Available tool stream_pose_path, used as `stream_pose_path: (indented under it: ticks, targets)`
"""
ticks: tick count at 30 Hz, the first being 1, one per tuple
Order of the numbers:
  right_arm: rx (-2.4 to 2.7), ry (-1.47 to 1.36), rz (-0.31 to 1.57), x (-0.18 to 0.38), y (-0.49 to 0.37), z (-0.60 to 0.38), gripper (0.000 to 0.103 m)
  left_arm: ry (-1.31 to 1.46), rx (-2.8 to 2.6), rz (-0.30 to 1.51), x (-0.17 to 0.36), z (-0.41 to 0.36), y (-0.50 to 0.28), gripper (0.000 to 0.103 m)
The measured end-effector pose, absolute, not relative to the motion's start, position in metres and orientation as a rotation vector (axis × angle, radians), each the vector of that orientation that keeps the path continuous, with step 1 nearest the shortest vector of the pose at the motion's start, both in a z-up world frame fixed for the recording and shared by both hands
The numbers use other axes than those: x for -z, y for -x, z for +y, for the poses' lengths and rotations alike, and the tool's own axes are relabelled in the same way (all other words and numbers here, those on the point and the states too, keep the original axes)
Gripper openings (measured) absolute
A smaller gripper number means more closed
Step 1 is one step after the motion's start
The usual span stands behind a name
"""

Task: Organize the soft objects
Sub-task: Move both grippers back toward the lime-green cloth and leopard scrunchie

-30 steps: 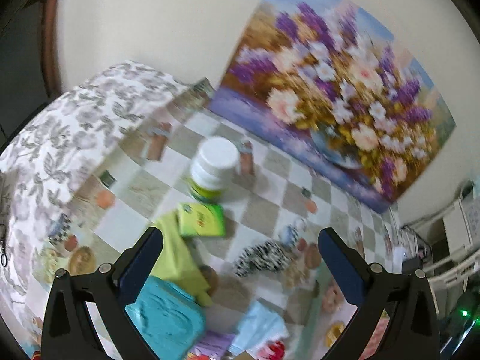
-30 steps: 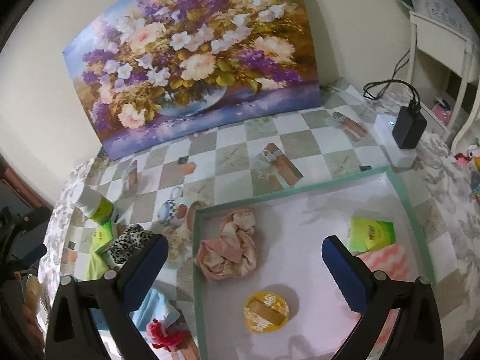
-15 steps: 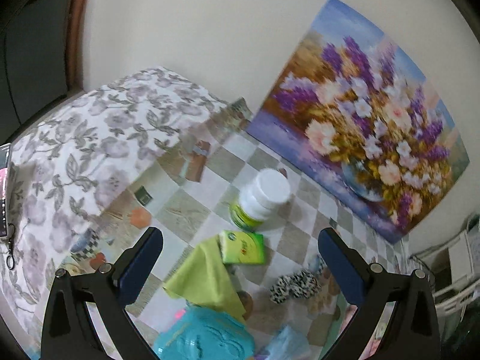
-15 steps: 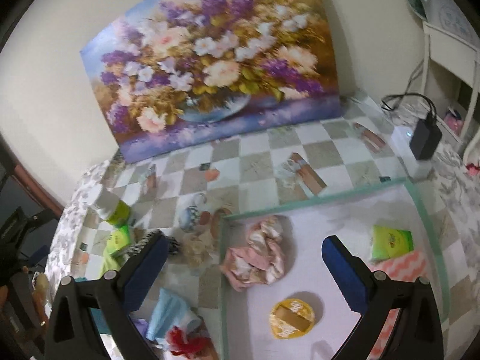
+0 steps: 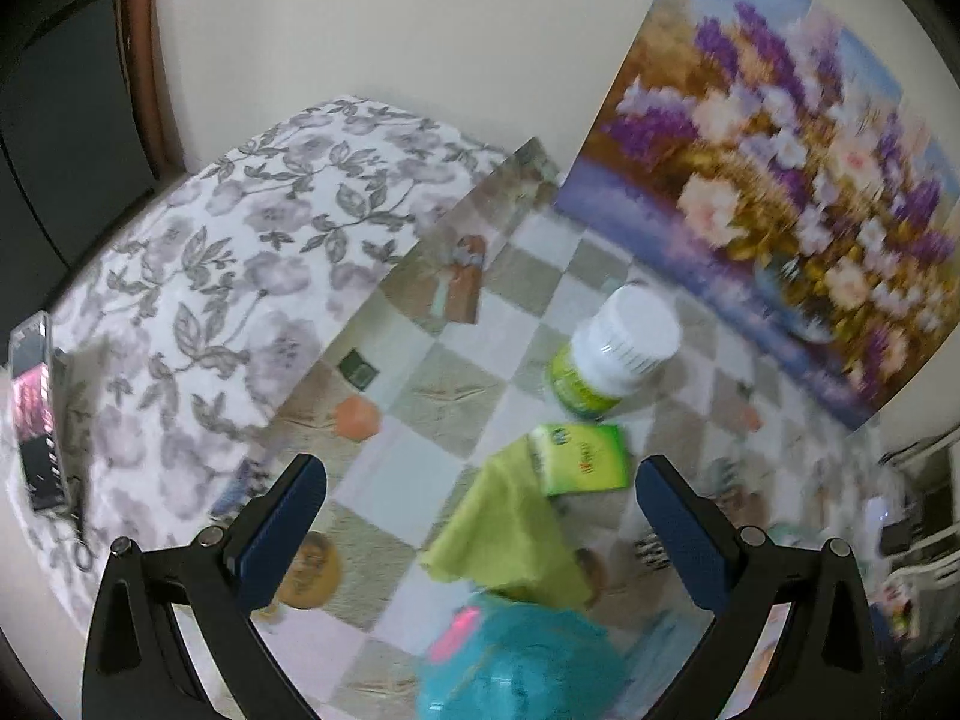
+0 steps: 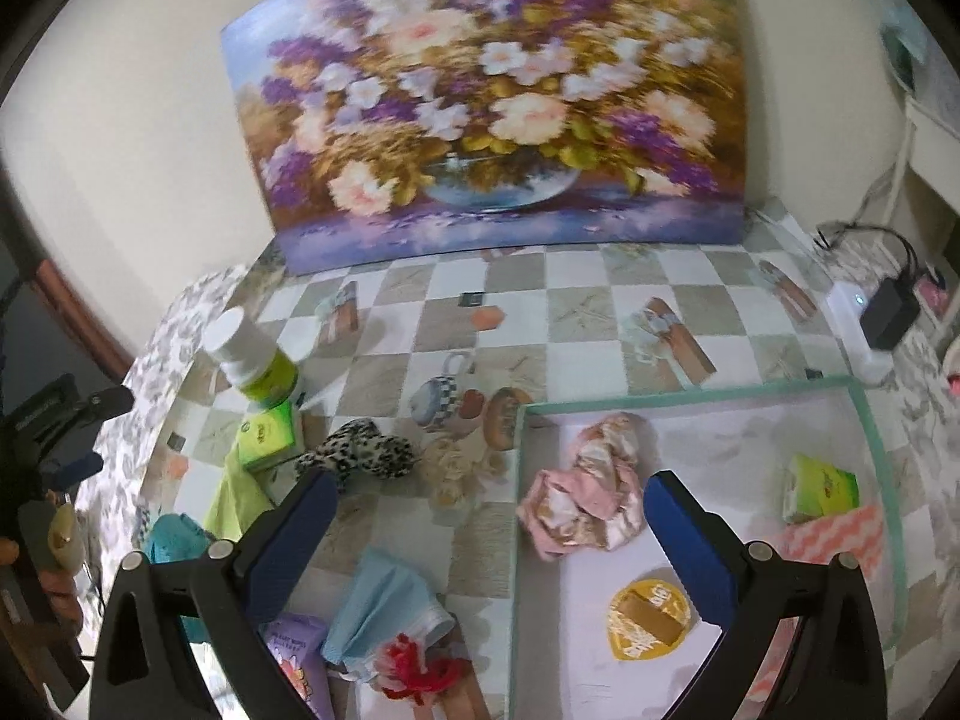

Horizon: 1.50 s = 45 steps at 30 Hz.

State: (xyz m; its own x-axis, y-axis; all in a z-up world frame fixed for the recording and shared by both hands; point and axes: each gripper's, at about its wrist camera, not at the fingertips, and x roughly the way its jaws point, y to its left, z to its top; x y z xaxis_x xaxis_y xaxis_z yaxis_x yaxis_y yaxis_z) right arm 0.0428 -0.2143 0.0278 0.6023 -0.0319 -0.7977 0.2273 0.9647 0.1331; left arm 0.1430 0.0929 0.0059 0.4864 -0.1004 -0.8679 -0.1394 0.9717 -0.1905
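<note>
My left gripper [image 5: 480, 510] is open and empty above a lime cloth [image 5: 510, 534] and a teal soft item [image 5: 516, 660]. A green tissue pack [image 5: 582, 459] lies on the cloth's far edge. My right gripper [image 6: 489, 531] is open and empty, straddling the left rim of the green-edged tray [image 6: 517, 540]. In the tray lie a crumpled pink cloth [image 6: 585, 489], a green pack [image 6: 822, 489], a pink chevron cloth [image 6: 834, 537] and a yellow round item [image 6: 648, 624]. Left of the tray lie a leopard-print piece [image 6: 360, 450], a light blue cloth [image 6: 384, 606] and a red scrunchie [image 6: 420, 669].
A white-capped green bottle [image 5: 606, 360] stands on the checked tablecloth [image 5: 420, 468]. A flower painting [image 6: 486, 102] leans on the wall behind. A phone [image 5: 36, 414] lies at the far left on the floral cloth. A charger block [image 6: 888, 312] sits at the far right. A purple packet [image 6: 294, 660] lies near the front.
The left gripper has swung left and drawn back, so the bottle and cloths slid right in its view. The right gripper has shifted left from over the tray to its left rim.
</note>
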Motion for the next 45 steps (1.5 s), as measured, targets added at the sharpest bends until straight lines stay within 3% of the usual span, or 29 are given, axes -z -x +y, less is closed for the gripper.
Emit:
stream_pose_path:
  ticks: [21,45]
  targets:
    - [0.05,-0.093,1.022,0.002,-0.103,-0.144,0.103,0.275,0.018,1.241,0.036,0.114,-0.169,0.103]
    - [-0.015,-0.157,1.126,0.051,-0.136,-0.133,0.102,0.232,0.132,1.383,0.07,0.096,-0.183,0.101]
